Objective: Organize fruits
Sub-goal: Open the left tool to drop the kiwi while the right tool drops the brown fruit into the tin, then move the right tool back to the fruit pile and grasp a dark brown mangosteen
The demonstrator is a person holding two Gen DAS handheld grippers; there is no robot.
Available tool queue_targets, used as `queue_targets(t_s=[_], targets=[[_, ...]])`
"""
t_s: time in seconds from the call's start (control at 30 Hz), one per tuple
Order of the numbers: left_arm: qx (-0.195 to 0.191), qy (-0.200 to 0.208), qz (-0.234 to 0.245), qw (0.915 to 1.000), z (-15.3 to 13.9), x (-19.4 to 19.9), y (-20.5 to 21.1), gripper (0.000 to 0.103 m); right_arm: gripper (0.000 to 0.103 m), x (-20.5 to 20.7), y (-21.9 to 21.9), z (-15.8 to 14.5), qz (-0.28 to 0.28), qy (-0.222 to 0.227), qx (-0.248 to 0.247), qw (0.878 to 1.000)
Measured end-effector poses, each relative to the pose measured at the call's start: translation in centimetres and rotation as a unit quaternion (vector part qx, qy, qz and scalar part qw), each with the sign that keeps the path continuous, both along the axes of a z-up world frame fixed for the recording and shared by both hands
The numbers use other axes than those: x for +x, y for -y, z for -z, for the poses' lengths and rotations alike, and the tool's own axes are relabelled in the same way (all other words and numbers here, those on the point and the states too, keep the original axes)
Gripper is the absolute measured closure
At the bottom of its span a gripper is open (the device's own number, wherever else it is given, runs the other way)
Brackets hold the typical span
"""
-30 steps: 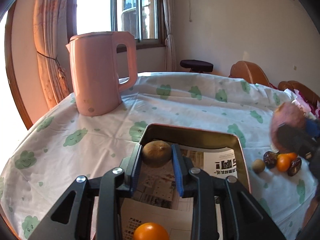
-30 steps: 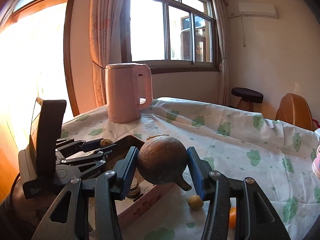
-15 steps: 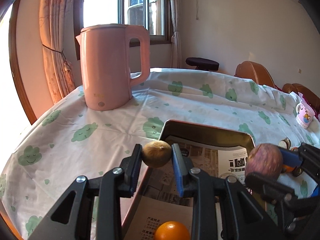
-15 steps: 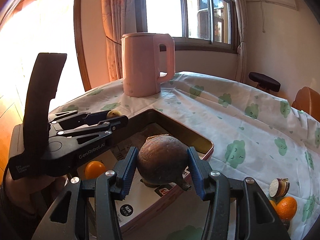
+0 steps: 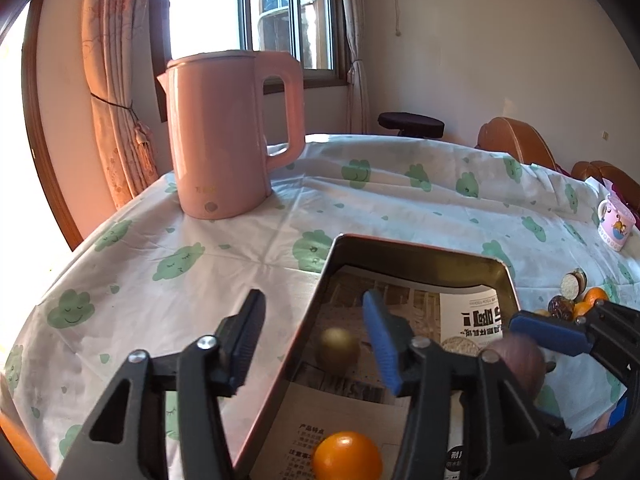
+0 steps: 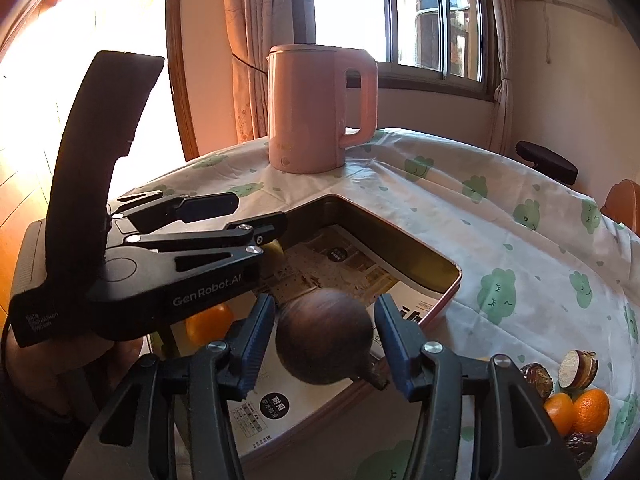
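A metal tray (image 5: 412,250) lined with printed paper sits on the cloud-print tablecloth; it also shows in the right wrist view (image 6: 440,300). My left gripper (image 5: 316,328) is open over the tray's left edge. A small tan fruit (image 5: 338,350), blurred, is loose below its fingers inside the tray. An orange (image 5: 347,456) lies in the tray near me. My right gripper (image 6: 326,344) is open, and a dark brown round fruit (image 6: 326,344), blurred, is between its fingers over the tray's near edge, apart from both pads.
A pink kettle (image 5: 224,132) stands behind the tray. Oranges (image 6: 590,408), dark dates and a cut fruit (image 6: 576,368) lie on the cloth right of the tray. A pink mug (image 5: 616,224) stands far right. Chairs and a stool stand beyond the table.
Both grippers have opened. The tan fruit has left the left gripper and dropped into the tray. The brown fruit is free between the right fingers, which have moved over the tray.
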State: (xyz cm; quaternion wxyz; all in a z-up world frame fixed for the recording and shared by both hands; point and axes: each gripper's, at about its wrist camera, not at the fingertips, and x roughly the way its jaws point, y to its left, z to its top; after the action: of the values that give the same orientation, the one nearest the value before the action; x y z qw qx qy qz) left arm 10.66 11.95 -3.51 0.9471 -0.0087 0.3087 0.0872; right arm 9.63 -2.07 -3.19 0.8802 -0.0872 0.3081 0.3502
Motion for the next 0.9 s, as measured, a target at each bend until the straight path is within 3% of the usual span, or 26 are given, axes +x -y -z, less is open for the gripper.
queue_targets(t_s=[0.07,0.17,0.57,0.9], targets=[[-0.002,0.006,-0.002,1.0000,-0.2,-0.4,-0.1,0.039,0.042,-0.3,-0.2,-0.2,-0.005,0.002,0.004,1.000],[0.004,0.012,-0.007,0.9999,-0.5,-0.7,-0.1,0.035,0.041,-1.0,-0.4,-0.4,-0.009,0.015,0.002,1.000],[0.002,0.019,-0.019,0.9996,-0.8,-0.9,0.2,0.029,0.040,-0.9,0.9,-0.7,0.013,0.020,0.015,1.000],[0.004,0.032,0.005,0.9995,-1.0,-1.0,2.5,0.024,0.039,-0.5,4.2,-1.0,0.063,0.025,0.028,0.997]])
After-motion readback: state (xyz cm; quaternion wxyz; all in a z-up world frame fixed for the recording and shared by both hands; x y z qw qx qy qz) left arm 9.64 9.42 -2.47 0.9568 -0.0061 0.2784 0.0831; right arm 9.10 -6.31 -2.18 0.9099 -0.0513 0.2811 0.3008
